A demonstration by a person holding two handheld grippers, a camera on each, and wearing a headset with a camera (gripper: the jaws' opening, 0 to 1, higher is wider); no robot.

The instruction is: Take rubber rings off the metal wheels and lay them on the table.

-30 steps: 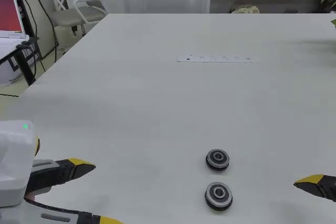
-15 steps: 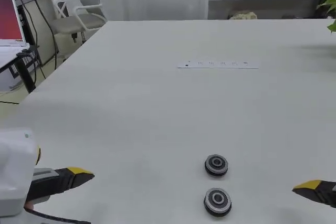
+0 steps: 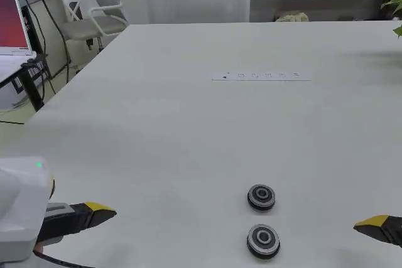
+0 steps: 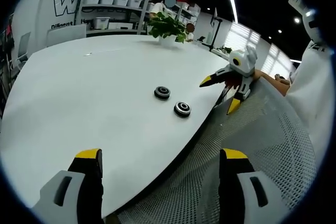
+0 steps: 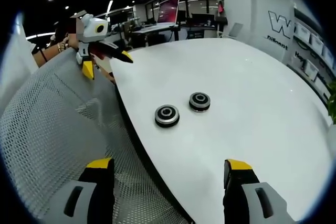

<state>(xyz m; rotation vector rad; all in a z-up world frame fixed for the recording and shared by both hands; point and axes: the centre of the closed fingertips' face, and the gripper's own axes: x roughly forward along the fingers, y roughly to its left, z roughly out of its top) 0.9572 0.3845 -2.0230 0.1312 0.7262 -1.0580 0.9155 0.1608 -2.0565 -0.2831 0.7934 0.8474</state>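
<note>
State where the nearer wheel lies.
In the head view, the nearer wheel lies by the near edge of the table, right of centre, just in front of the other wheel and apart from it.

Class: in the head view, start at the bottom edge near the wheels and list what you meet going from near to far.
Nearer metal wheel → farther metal wheel → thin printed strip → pale chair
</note>
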